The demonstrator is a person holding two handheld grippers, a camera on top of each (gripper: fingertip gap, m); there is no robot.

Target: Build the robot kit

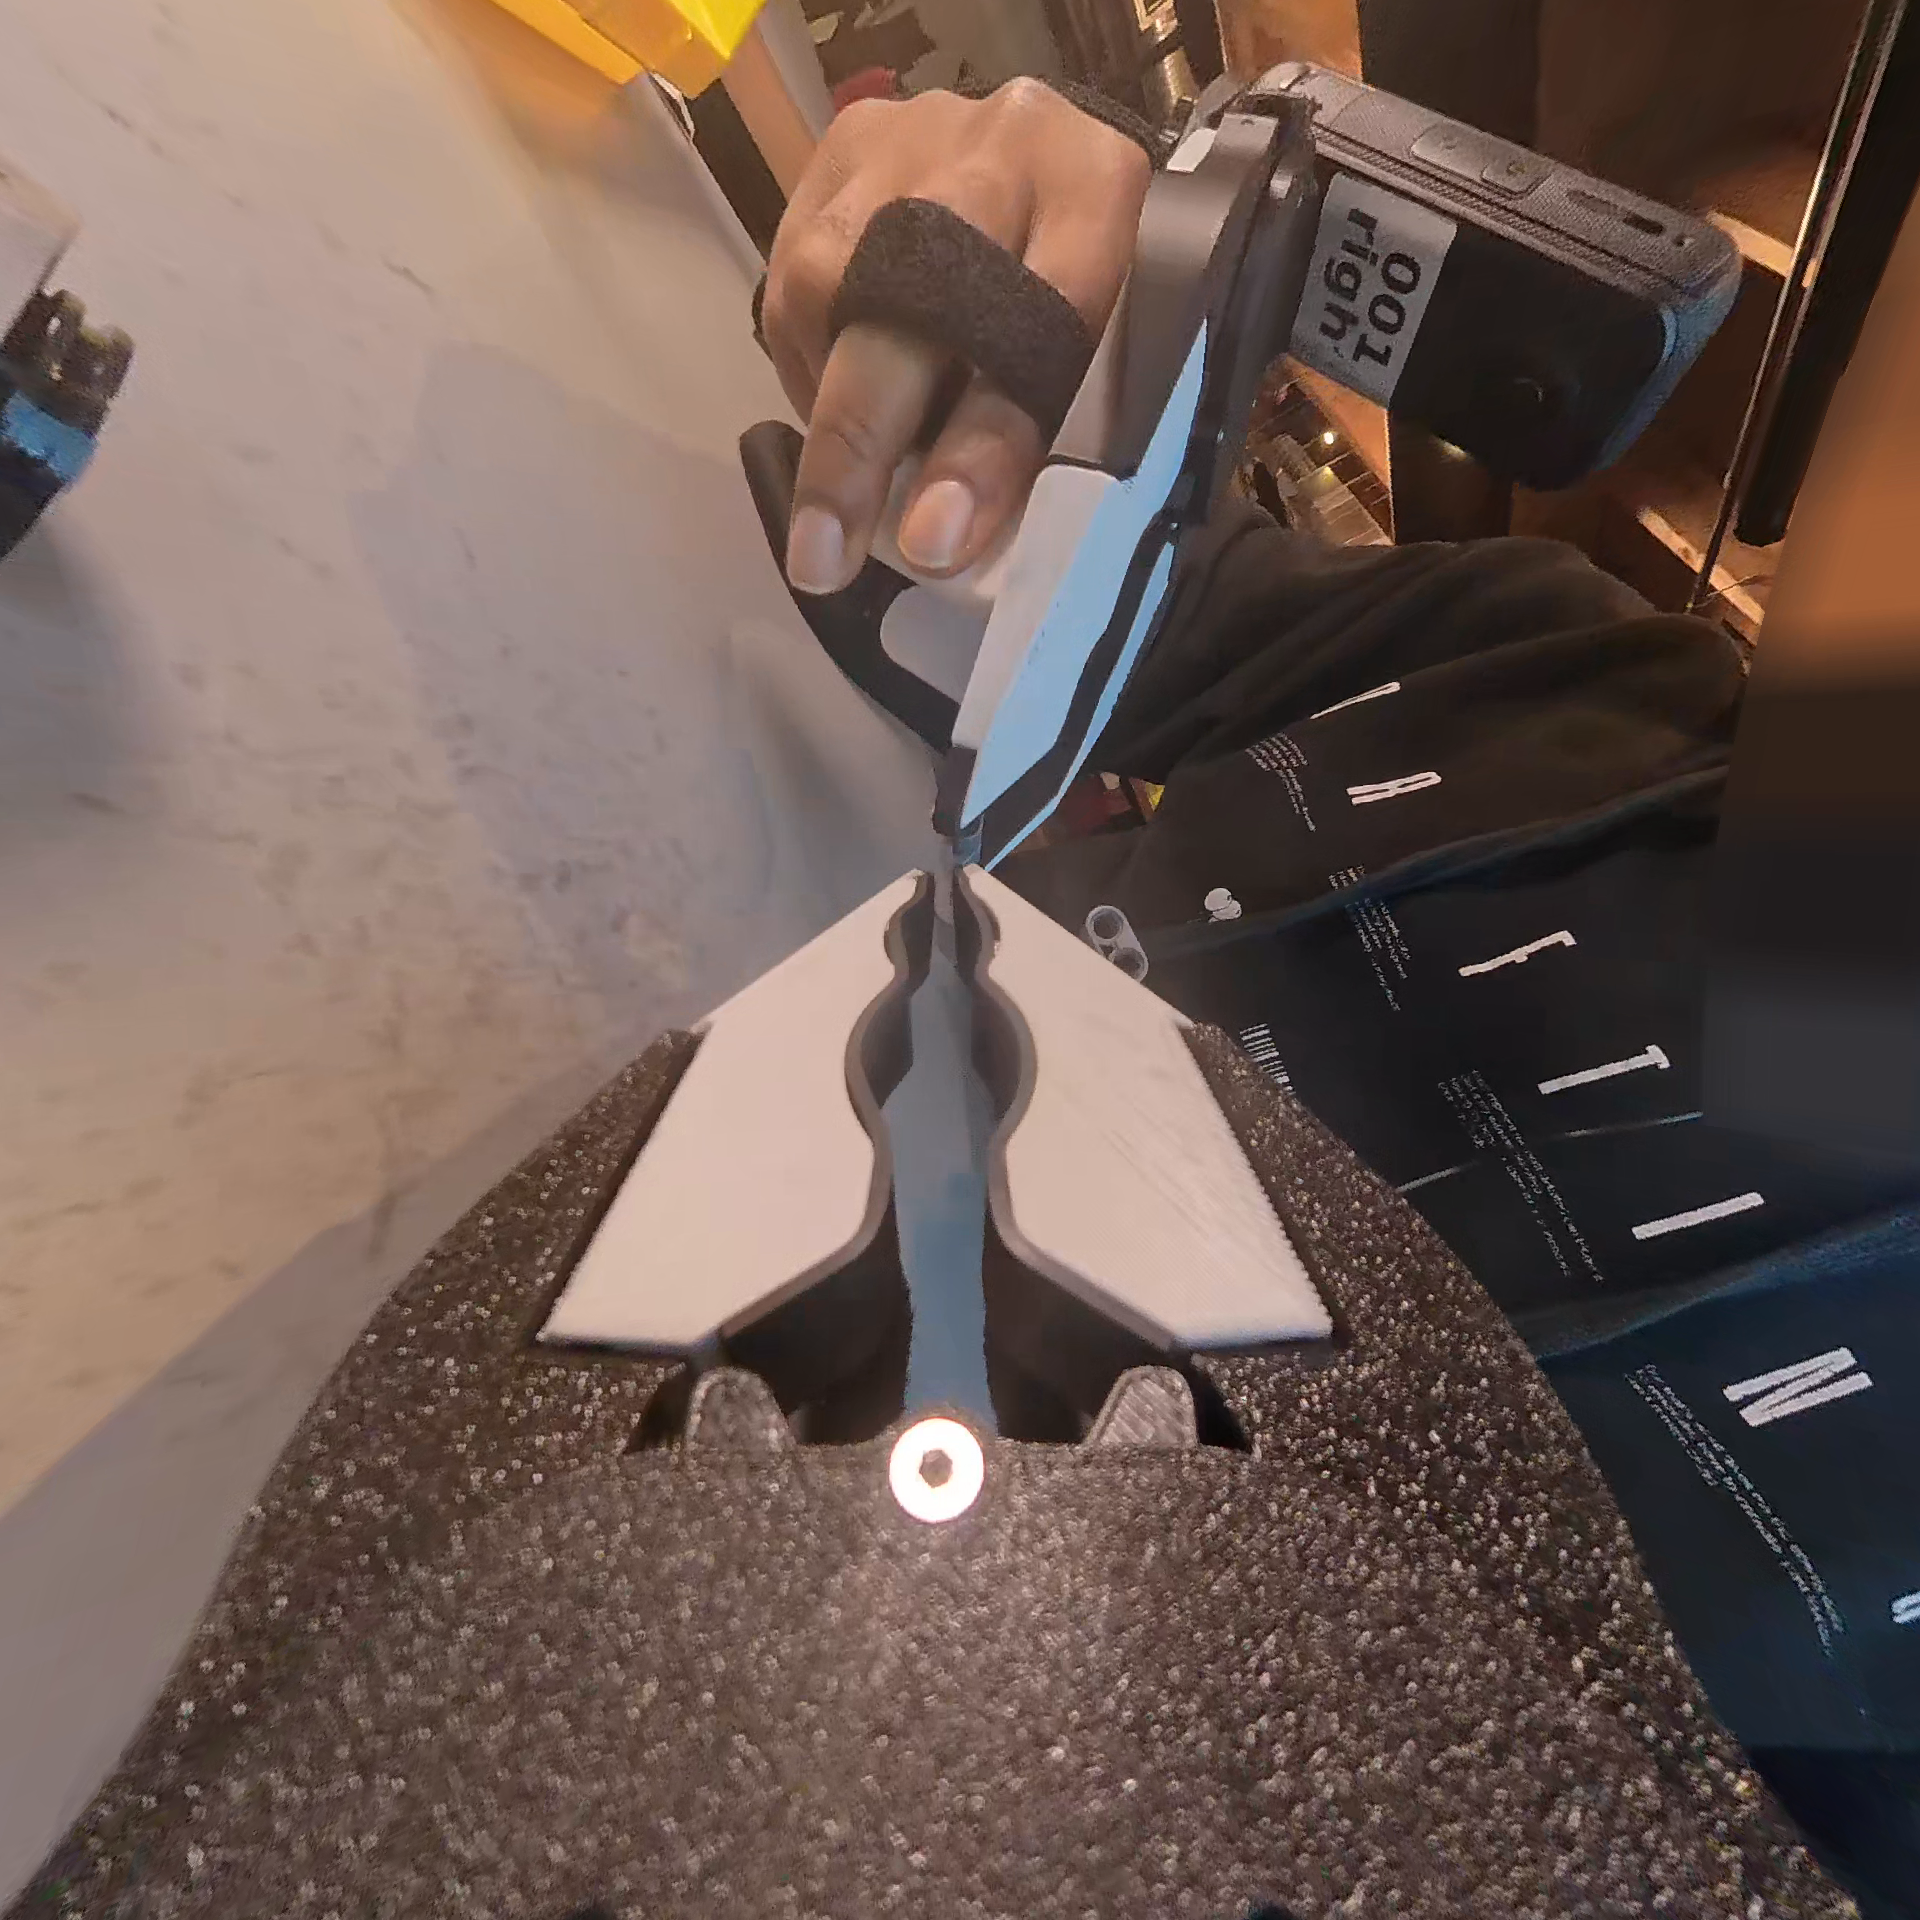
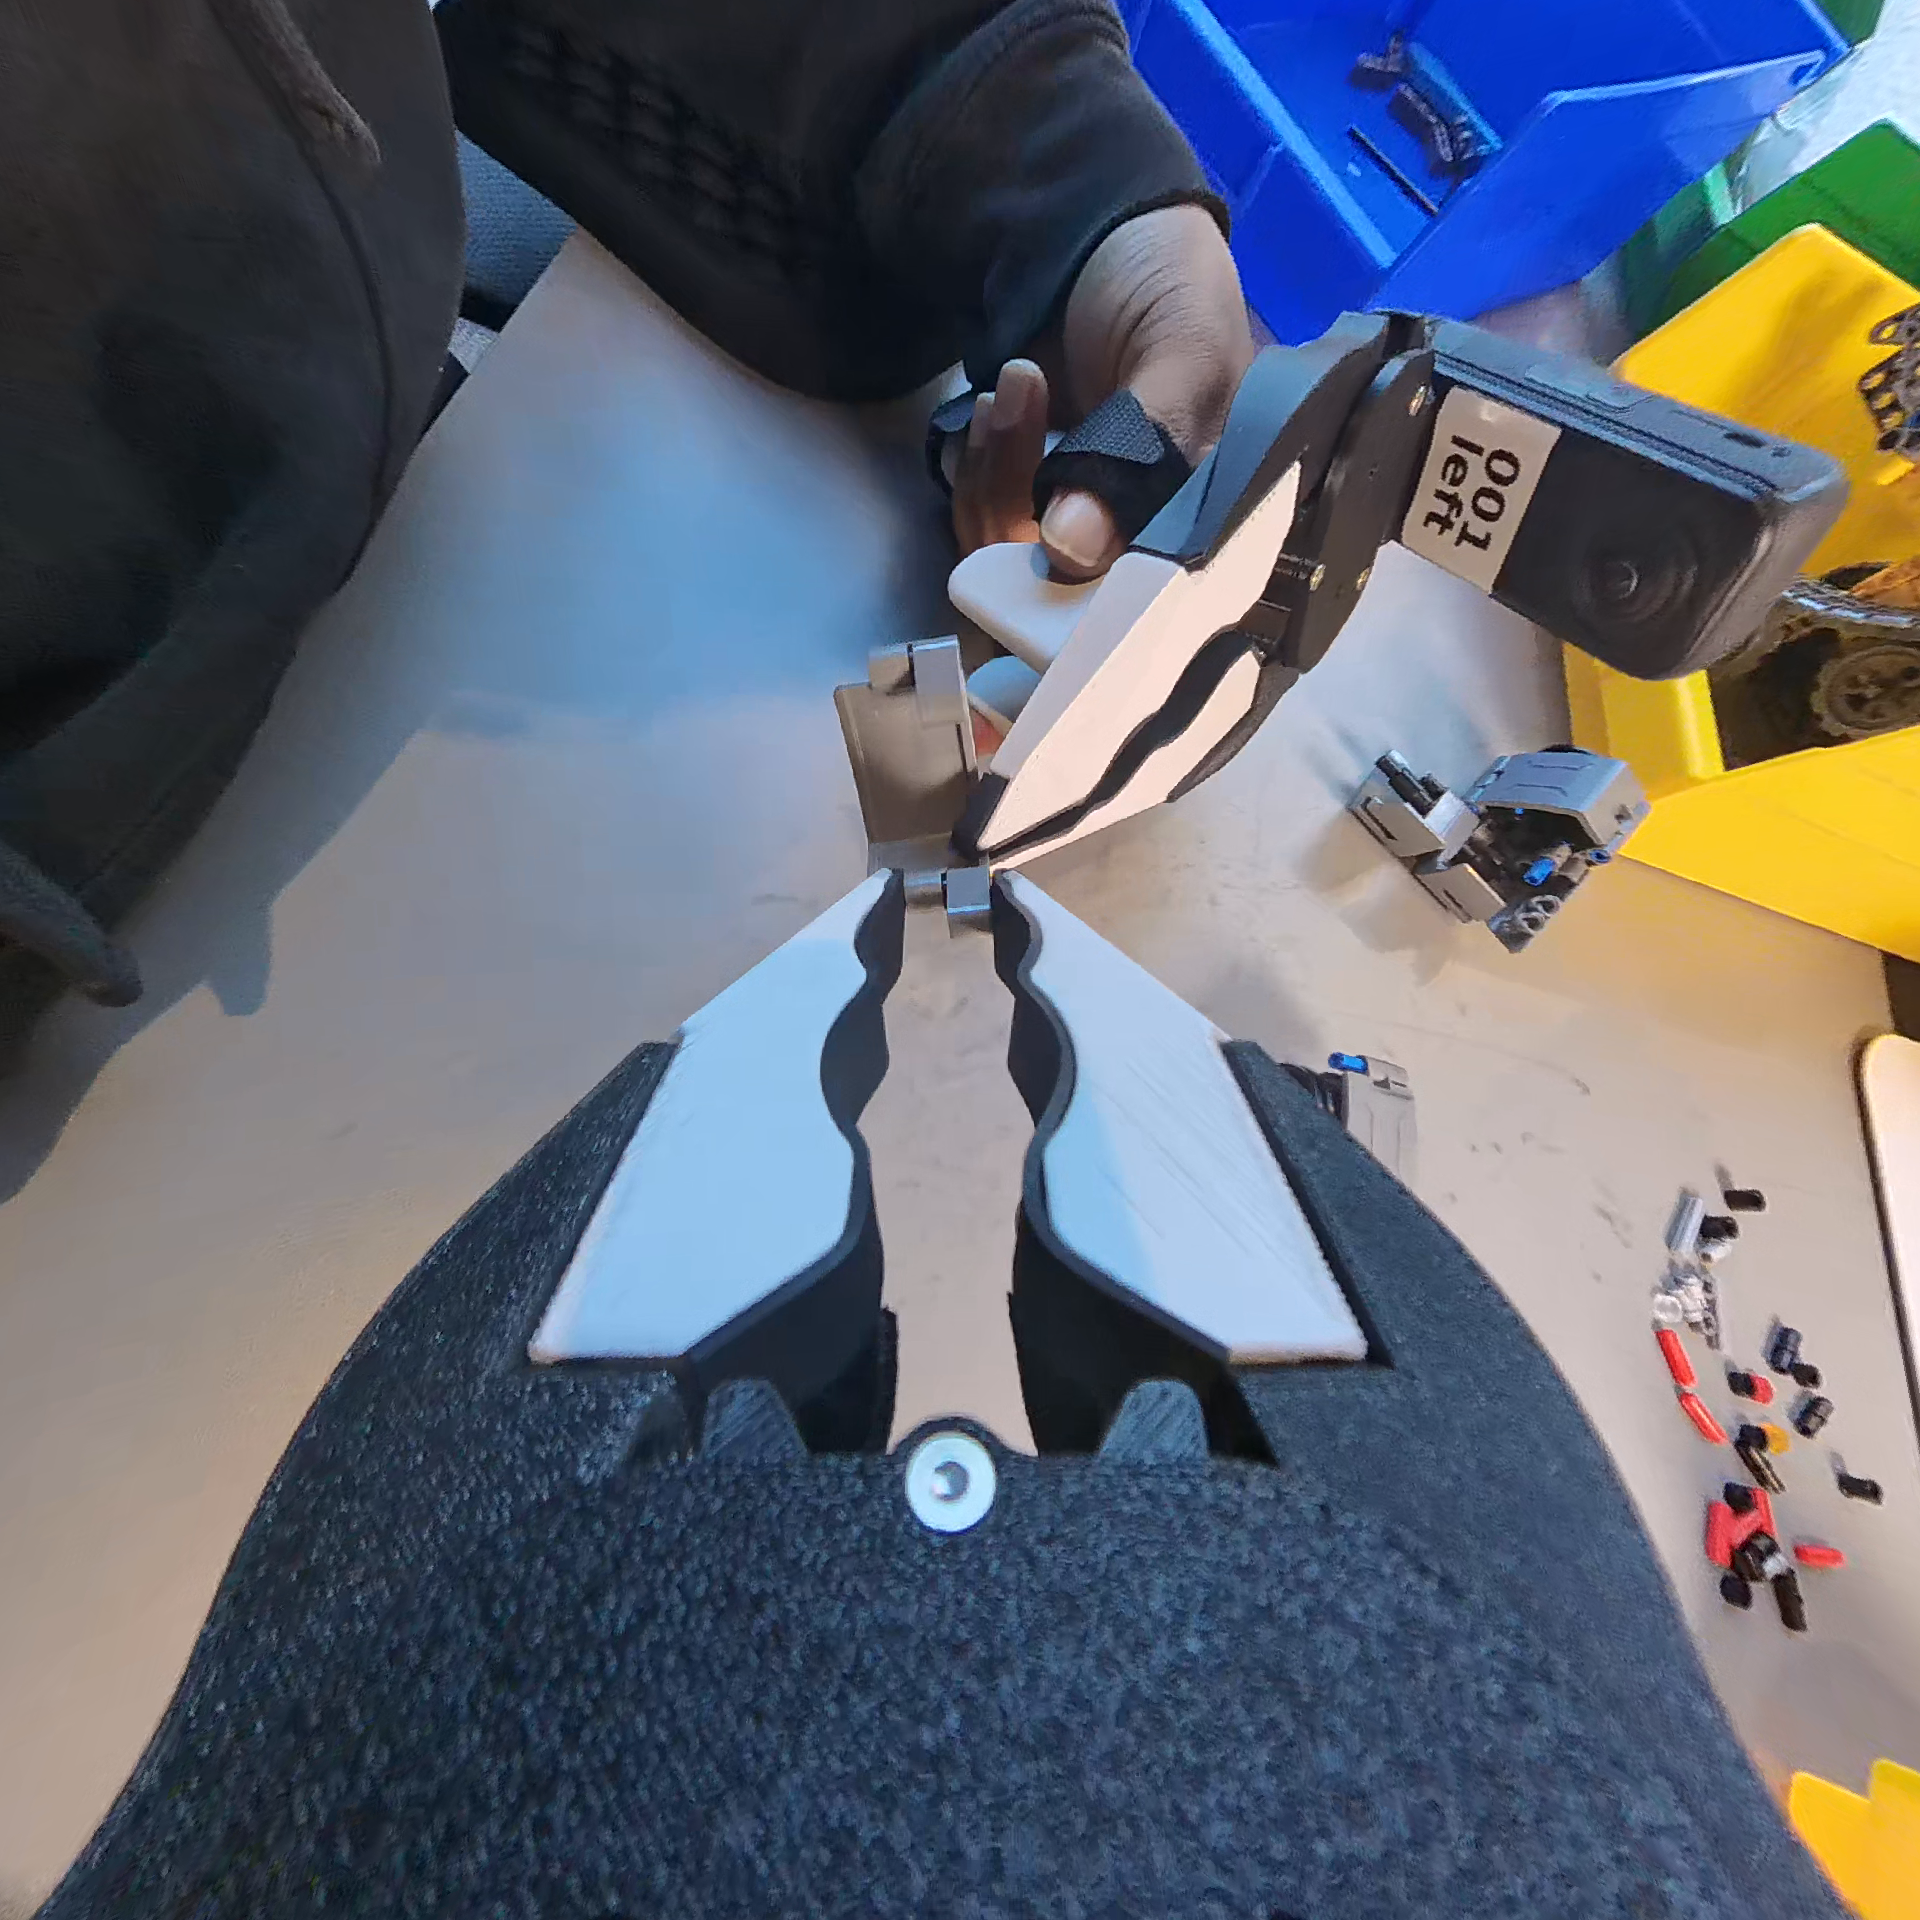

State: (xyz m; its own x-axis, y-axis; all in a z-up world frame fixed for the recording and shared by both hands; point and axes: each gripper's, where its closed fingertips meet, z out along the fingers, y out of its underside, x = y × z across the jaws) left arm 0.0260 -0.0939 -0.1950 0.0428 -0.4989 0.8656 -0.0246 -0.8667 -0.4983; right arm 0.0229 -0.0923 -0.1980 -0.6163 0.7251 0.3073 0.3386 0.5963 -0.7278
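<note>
Up close, the right gripper (image 2: 948, 902) has its fingers clamped on a small grey block at the lower end of a flat grey hinged piece (image 2: 909, 769), held above the counter (image 2: 582, 665). Meeting it tip to tip from above and to the right, the left gripper (image 2: 977, 831) has its fingers drawn together on a dark bit at the same piece's edge; the left wrist view shows those fingers pinched on something thin and dark, though what exactly is too small to tell.

Beyond the tips, a hand (image 2: 1132, 416) in a black sleeve works the left gripper's trigger. To the right on the counter lies a grey block assembly (image 2: 1507, 831) with blue pins, and nearer the right edge a scatter of small red and black pins (image 2: 1756, 1455). Farthest back stand a yellow bin (image 2: 1787, 343) and a blue bin (image 2: 1455, 125).

Risk, as I judge it: both grips sit on very small faces, so any twist or uneven pull between the two tools could pop the grey piece loose and drop it onto the counter, or fold the hinge unexpectedly. A slip could also knock the pins about.
</note>
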